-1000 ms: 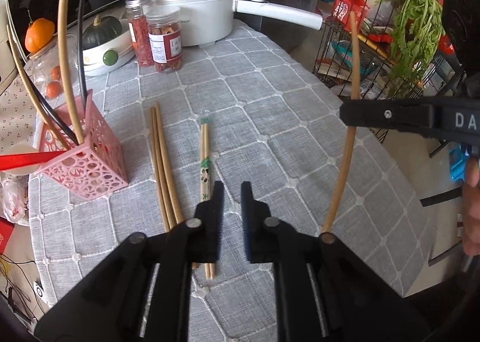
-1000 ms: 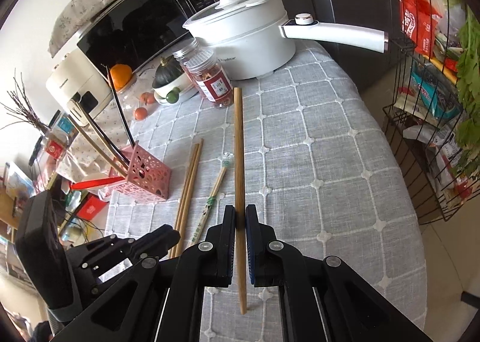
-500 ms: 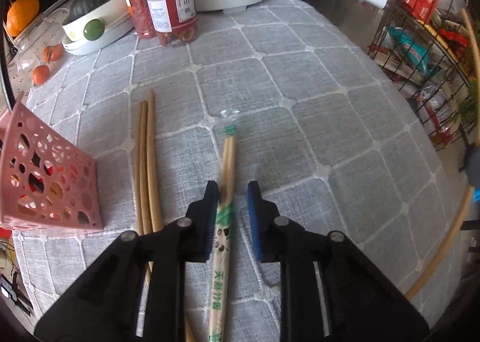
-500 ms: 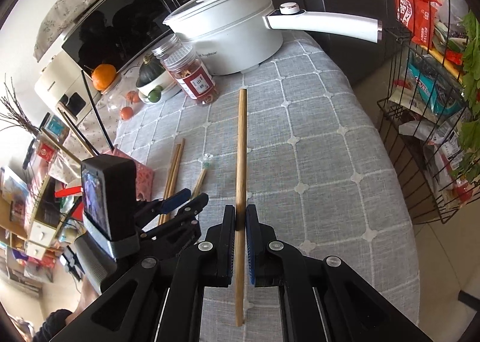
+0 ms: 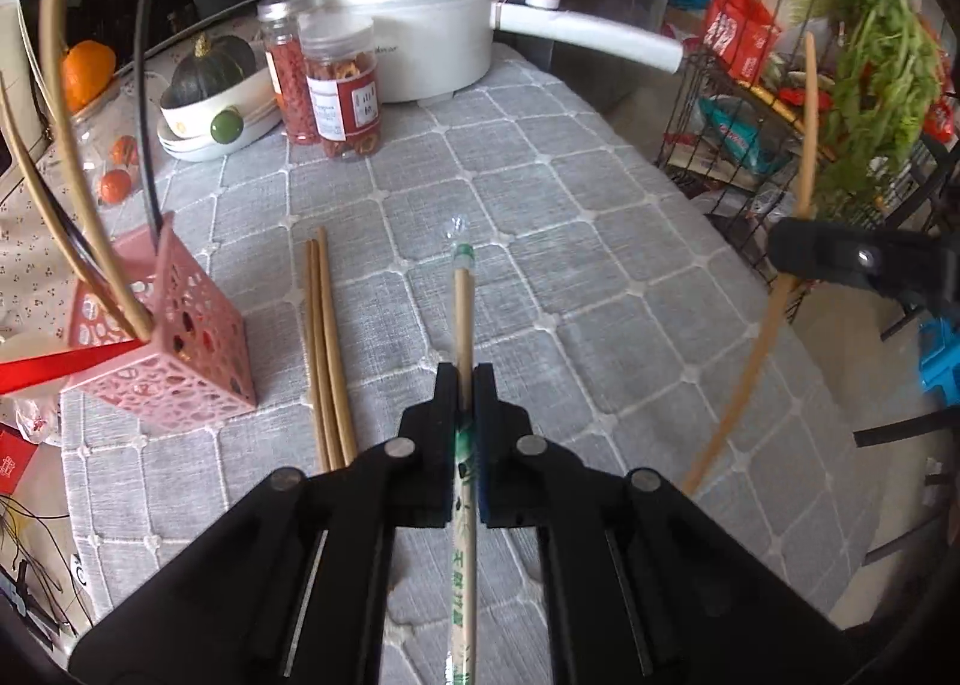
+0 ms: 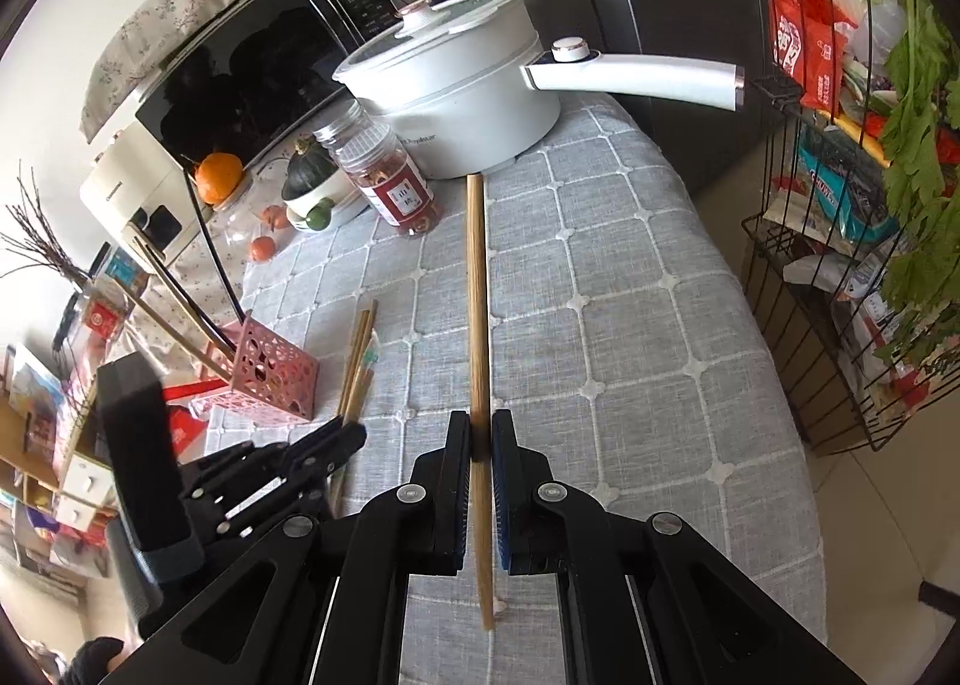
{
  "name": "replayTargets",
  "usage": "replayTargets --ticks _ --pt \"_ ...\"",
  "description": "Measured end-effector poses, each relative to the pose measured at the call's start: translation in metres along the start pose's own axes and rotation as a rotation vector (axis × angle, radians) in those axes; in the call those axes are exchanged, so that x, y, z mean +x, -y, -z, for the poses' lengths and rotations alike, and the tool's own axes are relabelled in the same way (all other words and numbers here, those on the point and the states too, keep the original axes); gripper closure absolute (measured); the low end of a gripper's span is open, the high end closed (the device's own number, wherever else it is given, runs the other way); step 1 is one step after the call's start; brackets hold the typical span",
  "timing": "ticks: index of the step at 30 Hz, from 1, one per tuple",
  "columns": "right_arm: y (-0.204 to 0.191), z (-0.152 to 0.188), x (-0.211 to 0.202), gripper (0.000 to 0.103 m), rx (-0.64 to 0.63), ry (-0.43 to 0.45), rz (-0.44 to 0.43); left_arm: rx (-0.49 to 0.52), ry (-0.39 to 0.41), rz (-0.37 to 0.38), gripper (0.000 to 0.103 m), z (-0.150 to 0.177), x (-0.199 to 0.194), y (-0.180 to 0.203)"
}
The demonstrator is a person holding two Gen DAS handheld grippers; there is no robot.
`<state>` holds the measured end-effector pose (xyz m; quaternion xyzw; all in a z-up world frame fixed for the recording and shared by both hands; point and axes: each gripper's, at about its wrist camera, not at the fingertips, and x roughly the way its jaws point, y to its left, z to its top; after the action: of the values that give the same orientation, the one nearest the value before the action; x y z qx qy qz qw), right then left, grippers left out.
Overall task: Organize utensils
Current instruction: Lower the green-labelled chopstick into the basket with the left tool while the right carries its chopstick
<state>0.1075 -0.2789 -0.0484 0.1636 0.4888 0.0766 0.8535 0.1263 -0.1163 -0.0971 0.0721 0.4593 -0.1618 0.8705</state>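
Note:
My left gripper (image 5: 463, 379) is shut on a pair of wooden chopsticks in a green printed paper sleeve (image 5: 462, 319), held above the grey cloth. My right gripper (image 6: 478, 427) is shut on a single long wooden chopstick (image 6: 477, 289); it also shows in the left wrist view (image 5: 774, 319) at the right. A pink perforated utensil holder (image 5: 174, 349) stands at the left with wooden and black chopsticks leaning in it. Several loose wooden chopsticks (image 5: 324, 337) lie on the cloth between the holder and my left gripper. The left gripper shows in the right wrist view (image 6: 351, 433) at lower left.
A white pot with a long handle (image 5: 414, 18) and two jars (image 5: 342, 84) stand at the back of the table (image 5: 570, 241). A bowl with a squash (image 5: 210, 102) sits at back left. A wire rack with greens (image 5: 840, 96) stands off the right edge.
My left gripper came down over the sleeved chopsticks, shut on them and lifted them. My right gripper has kept hold of its chopstick and shifted slightly.

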Motion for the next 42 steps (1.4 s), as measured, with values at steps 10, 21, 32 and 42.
replayTargets --ticks 10,21,32,42 --pt "-0.042 0.002 -0.051 0.096 -0.076 0.146 -0.031 -0.077 0.377 0.113 0.097 0.013 -0.134 -0.034" --pt "-0.073 -0.001 -0.055 0.096 -0.122 0.184 -0.073 -0.177 0.757 0.001 0.097 0.006 -0.195 -0.102" --pt "-0.097 -0.008 -0.049 0.096 -0.129 0.22 -0.134 -0.155 0.849 0.09 0.097 -0.026 -0.174 -0.177" --pt "-0.102 -0.033 -0.045 0.096 -0.116 0.265 -0.125 -0.075 0.829 0.362 0.097 -0.054 -0.111 -0.224"
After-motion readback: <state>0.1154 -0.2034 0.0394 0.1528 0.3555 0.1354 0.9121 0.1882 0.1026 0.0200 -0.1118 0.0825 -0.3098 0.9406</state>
